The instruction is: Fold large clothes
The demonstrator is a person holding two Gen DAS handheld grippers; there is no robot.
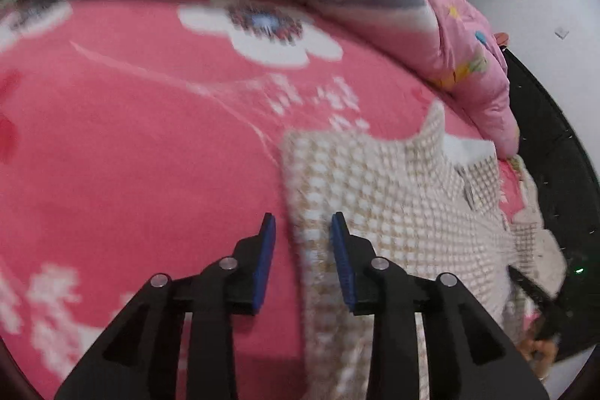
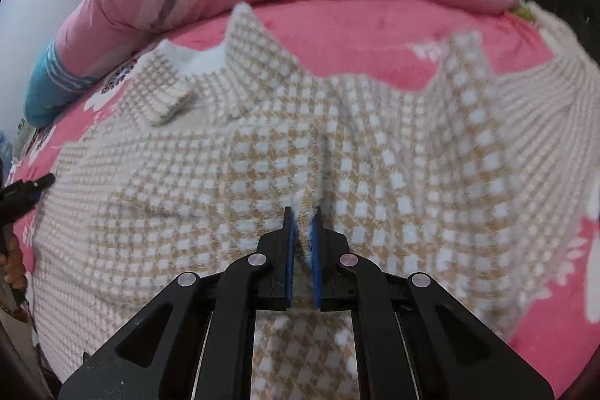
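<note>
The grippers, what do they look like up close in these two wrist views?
Both match. The left tool and right tool each have matte black angular linkage arms with cut-out windows, round silver pivot pins, and two flat fingers faced with blue ribbed pads. No cables, markings or sleeves show.

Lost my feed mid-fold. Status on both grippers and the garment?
Right gripper shut on checked sweater fabric. Left gripper open over its edge, not gripping. Sweater spread on pink sheet. Nothing obstructing.

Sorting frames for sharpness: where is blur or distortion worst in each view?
Left wrist: fisheye bends the bedspread; its flower print and the checked garment smear. Right wrist: garment edges blur at the right, sharper near the right gripper.
</note>
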